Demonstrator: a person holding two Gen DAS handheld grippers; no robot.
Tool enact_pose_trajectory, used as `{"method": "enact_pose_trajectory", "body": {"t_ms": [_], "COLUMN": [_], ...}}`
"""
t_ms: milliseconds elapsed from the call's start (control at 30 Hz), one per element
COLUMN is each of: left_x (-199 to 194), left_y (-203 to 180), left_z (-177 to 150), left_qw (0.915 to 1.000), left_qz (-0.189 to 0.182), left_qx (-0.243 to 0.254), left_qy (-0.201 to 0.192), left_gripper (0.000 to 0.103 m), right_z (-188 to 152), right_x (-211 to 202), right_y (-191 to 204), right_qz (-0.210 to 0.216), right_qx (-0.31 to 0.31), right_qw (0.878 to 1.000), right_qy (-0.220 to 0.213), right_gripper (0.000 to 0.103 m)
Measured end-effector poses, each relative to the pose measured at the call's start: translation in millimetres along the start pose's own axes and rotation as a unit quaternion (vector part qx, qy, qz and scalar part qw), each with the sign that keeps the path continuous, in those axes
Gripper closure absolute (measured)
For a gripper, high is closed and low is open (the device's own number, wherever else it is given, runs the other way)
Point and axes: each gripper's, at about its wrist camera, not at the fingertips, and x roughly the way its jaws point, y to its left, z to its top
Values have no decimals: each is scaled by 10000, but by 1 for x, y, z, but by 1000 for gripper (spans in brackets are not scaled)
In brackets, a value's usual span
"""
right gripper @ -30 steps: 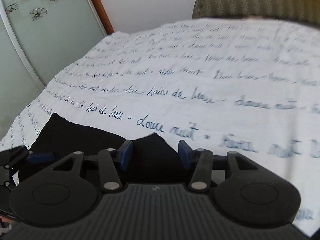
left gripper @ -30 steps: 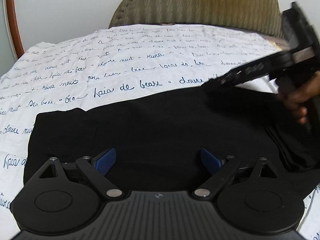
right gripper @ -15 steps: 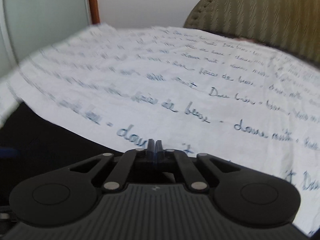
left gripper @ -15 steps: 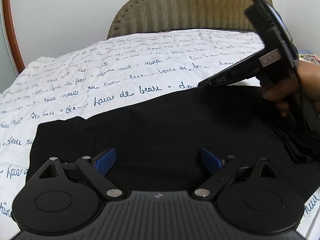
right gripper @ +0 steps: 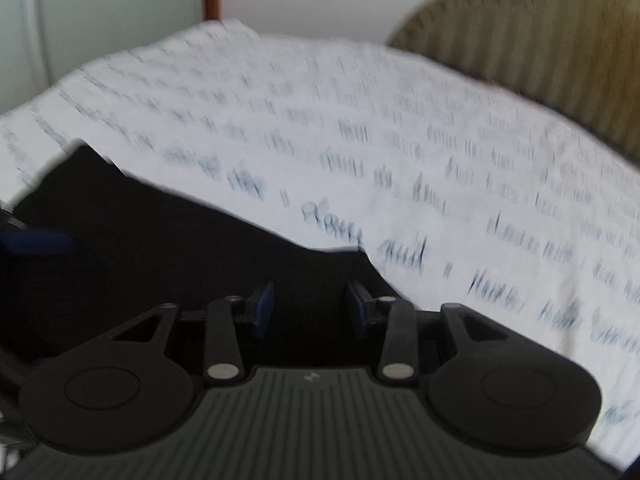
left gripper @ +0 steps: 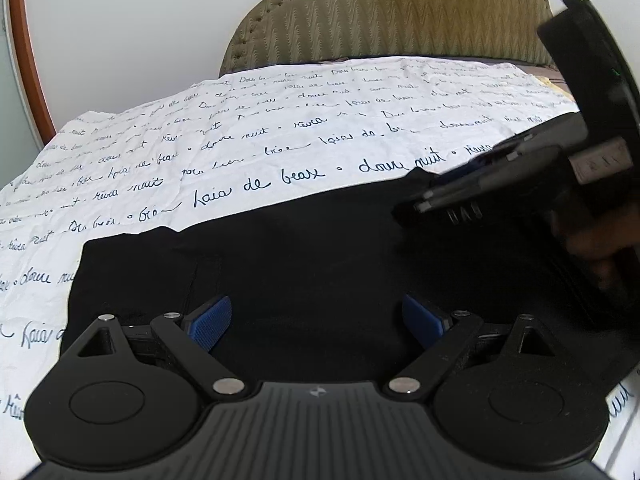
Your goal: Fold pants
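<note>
From your left wrist camera, your left hand-held gripper [left gripper: 316,322] is level and low over the black pants [left gripper: 304,264], its two blue pads spread wide apart with nothing between them, so it is released. The pants lie flat on the bed, on a white sheet [left gripper: 248,148] printed with blue handwriting, and fill the near half of the view; their left edge ends in a squared corner on the near left, and their far edge runs up toward the right. At the far end of the bed stands an olive padded headboard [left gripper: 384,16]. On the right, your right hand-held gripper [left gripper: 452,196] reaches in from the right edge, tilted with its nose pointing left and slightly down, right at the far edge of the pants. Your right hand [left gripper: 600,248] wraps its handle below the body; from here you cannot tell whether its tips touch the cloth.

From your right wrist camera, the picture is smeared by motion. Your right hand-held gripper [right gripper: 310,308] has its blue pads parted with a clear gap, unclenched and holding nothing, with the pants [right gripper: 160,248] directly under and ahead of them. The black cloth spreads to the near left, and its far edge slants down to a peak just beyond the right pad. The printed sheet [right gripper: 400,140] fills the far and right side, with the headboard [right gripper: 540,40] at the far right.
</note>
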Motion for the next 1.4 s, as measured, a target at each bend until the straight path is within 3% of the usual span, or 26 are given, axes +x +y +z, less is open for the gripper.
{"method": "enact_pose_trajectory", "body": {"t_ms": [33, 100, 167, 233, 333, 400, 467, 633, 733, 867, 1167, 1333, 1400], "left_x": [-4, -17, -32, -45, -59, -69, -78, -79, -72, -66, -55, -51, -51], "left_y": [2, 10, 27, 56, 106, 138, 161, 174, 175, 183, 195, 192, 191], "left_z": [-1, -3, -5, -9, -19, -26, -32, -38, -42, -46, -47, -47, -47], "left_qw": [10000, 10000, 9997, 9984, 9915, 9818, 9759, 9761, 9797, 9721, 9628, 9640, 9645], "left_qz": [-9, -19, -56, -156, 74, 351, 629, 1584, 1400, 1221, 1494, 1645, 1692], "left_qx": [20, -10, -160, -467, -1274, -1849, -2077, -1491, -1423, -1977, -2154, -1948, -1877], "left_qy": [-13, -89, -198, -273, -243, -244, -221, -20, 163, 320, 659, 755, 772], "left_gripper": [10, 10, 10, 8, 3, 3, 3, 2, 2, 2, 2, 2, 2], "right_z": [-2, 3, 6, 5, 1, -8, -16, -34, -39, -46, -66, -65, -62], "right_x": [0, -10, -29, -56, -85, -97, -101, -96, -97, -92, -61, -52, -47], "right_y": [-2, -2, 3, 15, 45, 79, 119, 207, 243, 274, 306, 314, 314], "right_qz": [-56, -414, -788, -1005, -976, -954, -984, -1284, -1191, -887, -1698, -1851, -1843], "right_qx": [156, 491, 699, 916, 1044, 714, 38, -1670, -2372, -2953, -4099, -4339, -4433], "right_qw": [9998, 9978, 9932, 9863, 9831, 9840, 9835, 9643, 9482, 9360, 8851, 8702, 8662], "right_qy": [-95, -157, -488, -932, -1146, -1328, -1516, -1604, -1749, -1698, -1403, -1423, -1385], "right_gripper": [55, 21, 1, 0, 0, 0, 0, 0, 0, 0, 0, 1, 6]}}
